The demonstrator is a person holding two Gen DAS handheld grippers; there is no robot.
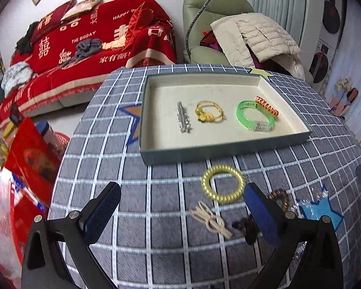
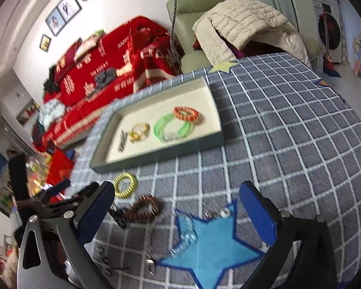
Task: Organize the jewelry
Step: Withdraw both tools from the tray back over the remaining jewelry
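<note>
A shallow tray [image 1: 228, 153] [image 2: 156, 155] with a cream lining holds a silver hair clip [image 1: 183, 118], a yellow bracelet [image 1: 208, 112], a green bangle [image 1: 254, 116] [image 2: 172, 127] and an orange coil tie [image 1: 267, 106] [image 2: 186, 113]. On the checked cloth in front lie a yellow spiral tie [image 1: 222, 184] [image 2: 125, 184], a beige tie [image 1: 210, 219], a dark tie [image 1: 246, 227], a brown coil tie [image 1: 280, 198] [image 2: 144, 208] and a clear bead bracelet [image 2: 192, 233]. My left gripper [image 1: 181, 213] is open and empty above the cloth. My right gripper [image 2: 178, 213] is open and empty over the bead bracelet.
The round table [image 1: 132, 192] has a grey checked cloth with a blue star patch [image 2: 211, 248]. A red-covered sofa [image 1: 84, 48] and a green armchair with a beige jacket [image 1: 252, 33] stand behind. Red bags and clutter [image 1: 24, 180] sit at the left.
</note>
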